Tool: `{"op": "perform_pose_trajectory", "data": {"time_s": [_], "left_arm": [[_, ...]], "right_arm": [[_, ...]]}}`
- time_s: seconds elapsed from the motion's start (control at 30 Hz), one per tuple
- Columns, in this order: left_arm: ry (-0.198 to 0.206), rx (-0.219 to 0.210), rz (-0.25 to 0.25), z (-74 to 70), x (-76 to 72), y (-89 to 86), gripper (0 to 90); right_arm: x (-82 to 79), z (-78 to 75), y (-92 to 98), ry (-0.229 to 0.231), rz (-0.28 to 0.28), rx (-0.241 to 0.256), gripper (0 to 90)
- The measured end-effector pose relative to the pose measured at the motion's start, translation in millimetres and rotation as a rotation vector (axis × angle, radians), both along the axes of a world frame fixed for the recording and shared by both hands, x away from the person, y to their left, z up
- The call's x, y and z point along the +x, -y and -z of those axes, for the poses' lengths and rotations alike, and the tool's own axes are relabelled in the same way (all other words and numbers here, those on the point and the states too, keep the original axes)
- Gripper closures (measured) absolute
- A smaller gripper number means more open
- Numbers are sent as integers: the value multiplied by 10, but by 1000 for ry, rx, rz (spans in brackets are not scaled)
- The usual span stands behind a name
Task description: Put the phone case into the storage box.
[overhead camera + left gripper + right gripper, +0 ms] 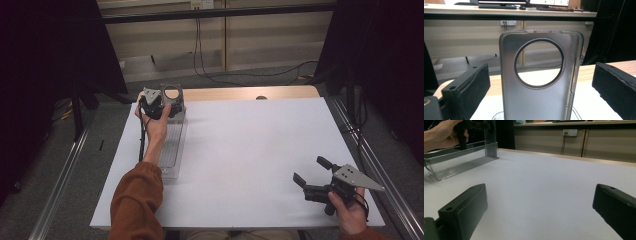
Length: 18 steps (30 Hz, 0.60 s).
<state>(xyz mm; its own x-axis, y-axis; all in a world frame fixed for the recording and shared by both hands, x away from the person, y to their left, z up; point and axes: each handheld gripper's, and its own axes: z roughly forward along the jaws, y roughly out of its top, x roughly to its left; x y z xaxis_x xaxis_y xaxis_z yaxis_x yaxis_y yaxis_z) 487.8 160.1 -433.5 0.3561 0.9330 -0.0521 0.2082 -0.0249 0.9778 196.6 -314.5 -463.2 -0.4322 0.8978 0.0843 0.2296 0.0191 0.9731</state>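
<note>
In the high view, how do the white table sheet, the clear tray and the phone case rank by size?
1. white table sheet
2. clear tray
3. phone case, standing upright at the tray's far end, by the left gripper; it stands farthest, so it may look slightly smaller.

White-topped table (260, 150) on grey floor (60, 165); beige wall (260, 45) behind with a power socket (569, 132) and hanging black cables (200, 45)

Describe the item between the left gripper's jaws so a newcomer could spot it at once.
On the white table, go to the clear tray near its left edge. At the tray's far end stands a translucent phone case, upright, with one large round hole; the left gripper straddles it, open.
</note>
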Motion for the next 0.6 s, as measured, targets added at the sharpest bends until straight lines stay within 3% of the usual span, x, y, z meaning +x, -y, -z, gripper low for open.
{"op": "perform_pose_trajectory", "data": {"time_s": [0.27, 0.37, 0.6], "left_arm": [[-2, -18, 5, 3, -82, -21, 18], [14, -57, 32, -4, -116, -47, 18], [7, -51, 22, -21, -192, -76, 18]], "right_arm": [[-2, -2, -4, -1, -2, 5, 0], [1, -2, -4, 1, -1, 2, 0], [5, 1, 2, 1, -6, 0, 0]]}}
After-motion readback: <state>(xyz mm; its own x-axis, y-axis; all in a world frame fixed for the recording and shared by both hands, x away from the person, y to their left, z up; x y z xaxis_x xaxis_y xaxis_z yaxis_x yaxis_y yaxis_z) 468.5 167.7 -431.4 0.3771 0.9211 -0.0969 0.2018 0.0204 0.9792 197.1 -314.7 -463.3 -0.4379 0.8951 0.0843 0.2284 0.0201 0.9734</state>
